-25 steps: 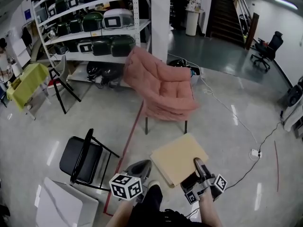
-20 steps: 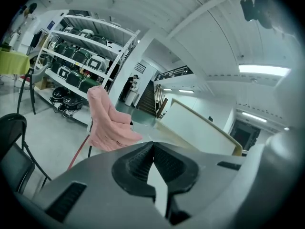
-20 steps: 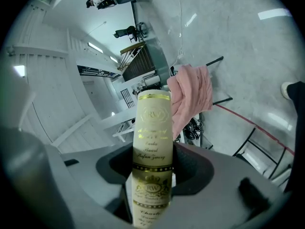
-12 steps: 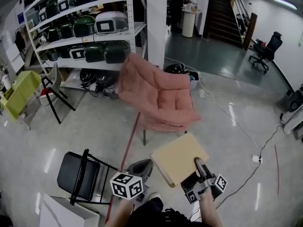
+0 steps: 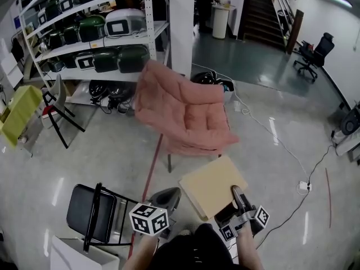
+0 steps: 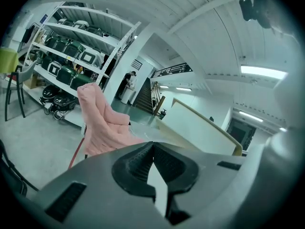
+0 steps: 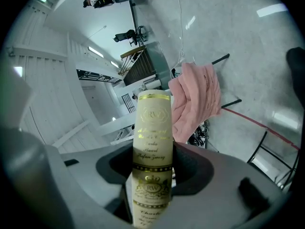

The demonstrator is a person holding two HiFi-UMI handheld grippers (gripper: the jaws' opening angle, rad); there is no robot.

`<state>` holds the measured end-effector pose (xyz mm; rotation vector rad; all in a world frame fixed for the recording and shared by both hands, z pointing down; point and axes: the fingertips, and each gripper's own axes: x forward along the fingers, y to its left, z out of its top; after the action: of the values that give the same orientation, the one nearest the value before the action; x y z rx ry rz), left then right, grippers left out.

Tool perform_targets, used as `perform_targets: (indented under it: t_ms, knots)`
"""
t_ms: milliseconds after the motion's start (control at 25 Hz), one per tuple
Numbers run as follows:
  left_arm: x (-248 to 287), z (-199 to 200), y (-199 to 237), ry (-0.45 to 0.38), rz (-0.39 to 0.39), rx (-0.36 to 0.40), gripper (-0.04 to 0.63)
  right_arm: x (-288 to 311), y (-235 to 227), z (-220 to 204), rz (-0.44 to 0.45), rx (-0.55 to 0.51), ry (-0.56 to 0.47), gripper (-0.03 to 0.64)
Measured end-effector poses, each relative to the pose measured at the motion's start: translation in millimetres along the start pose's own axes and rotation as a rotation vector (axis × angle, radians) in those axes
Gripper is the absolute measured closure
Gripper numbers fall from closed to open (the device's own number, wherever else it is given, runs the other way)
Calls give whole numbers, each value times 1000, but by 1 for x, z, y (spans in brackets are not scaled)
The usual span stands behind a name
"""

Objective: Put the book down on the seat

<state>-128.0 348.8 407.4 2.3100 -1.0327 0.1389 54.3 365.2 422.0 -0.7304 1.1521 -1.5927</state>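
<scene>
A pink padded chair [image 5: 188, 117] stands on the grey floor ahead of me, its seat bare. The cream hardback book [image 5: 212, 185] is held flat in front of me, short of the chair. My right gripper [image 5: 238, 198] is shut on its near right edge. In the right gripper view the book's gilt-printed spine [image 7: 152, 123] runs up between the pads of that gripper [image 7: 152, 151], and the chair [image 7: 195, 99] lies beyond. My left gripper [image 5: 164, 200] hangs beside the book, shut and empty. The left gripper view has its jaws [image 6: 152, 147] met at the tips, with the book [image 6: 205, 130] to the right and the chair [image 6: 102, 123] to the left.
A black folding chair [image 5: 93, 210] stands at my lower left. A shelving rack [image 5: 95, 32] with cases and a white pillar [image 5: 180, 21] rise behind the pink chair. A red floor line [image 5: 151, 167] runs toward it. A cable and power strip [image 5: 304, 185] lie on the right.
The view has moved forward: the pink chair and black folding chair sit a little nearer and more to the left. Both grippers and the book keep their places in the head view.
</scene>
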Motion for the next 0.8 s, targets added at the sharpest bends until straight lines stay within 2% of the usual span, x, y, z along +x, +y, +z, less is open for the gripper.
perform_targets:
  t_ms: [160, 400, 800]
  knots:
    - [6, 0, 5, 13, -10, -3, 584, 6, -4, 9, 7, 14, -29, 393]
    - [25, 10, 20, 5, 3, -7, 584, 36, -8, 20, 9, 26, -13, 393]
    - [94, 59, 49, -16, 23, -18, 584, 119, 7, 68, 2, 19, 5, 394]
